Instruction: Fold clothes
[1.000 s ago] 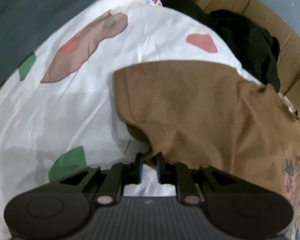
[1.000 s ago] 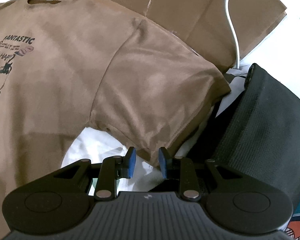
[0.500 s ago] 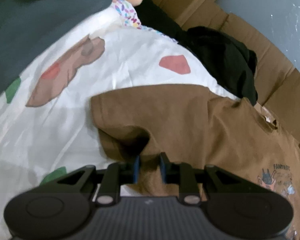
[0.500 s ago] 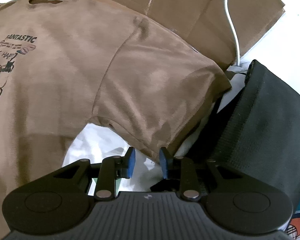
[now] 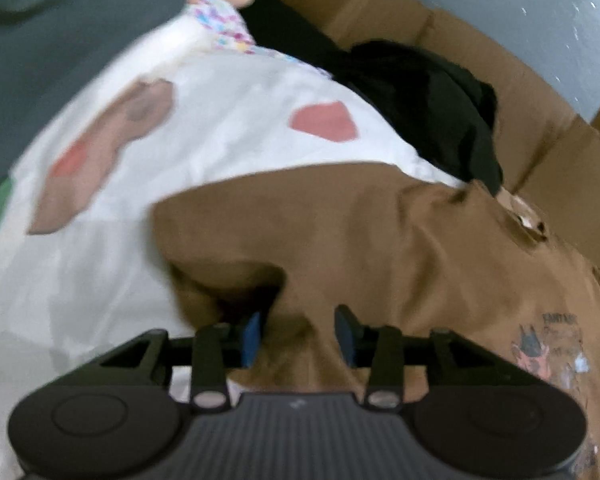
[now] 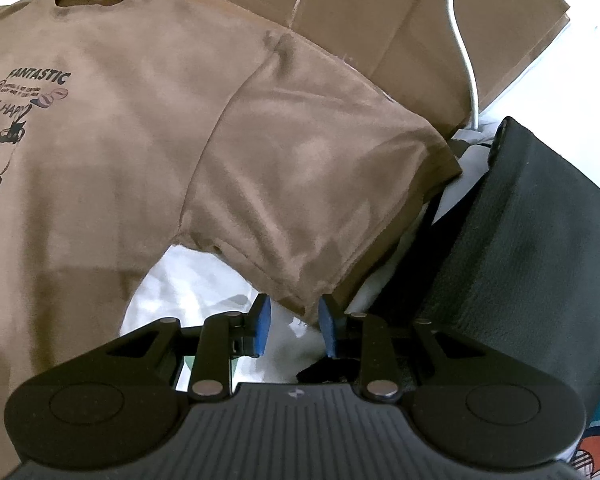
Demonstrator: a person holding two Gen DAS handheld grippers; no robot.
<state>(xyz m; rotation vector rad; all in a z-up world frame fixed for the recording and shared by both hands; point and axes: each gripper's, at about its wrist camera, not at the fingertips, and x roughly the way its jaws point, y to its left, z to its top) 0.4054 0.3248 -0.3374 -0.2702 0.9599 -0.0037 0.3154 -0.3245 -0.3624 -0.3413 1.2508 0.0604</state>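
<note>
Bed sheet: white, printed with coloured patches; the surface under everything.

Cardboard: flattened sheets along the far edge, a white cable running across them.

Brown T-shirt: the task's garment, spread face up on the sheet, chest print showing, collar toward the cardboard. One sleeve lies flat and extended; the opposite sleeve is rumpled, its lower edge bunched.

Black garment: heaped beyond the collar, apart from the work.

Black mesh object: just beside the flat sleeve; identity unclear.

Left tool: jaws opening, brown cloth of the rumpled sleeve lying between them, pads seemingly clear of it.

Right tool: jaws partly apart at the flat sleeve's hem corner, not pressing on it.

Step in hand, by judgement: laying out the shirt and squaring the sleeves before the first fold. Next move likely calls for both tools to pinch a sleeve edge each and carry the sleeves inward over the body.
</note>
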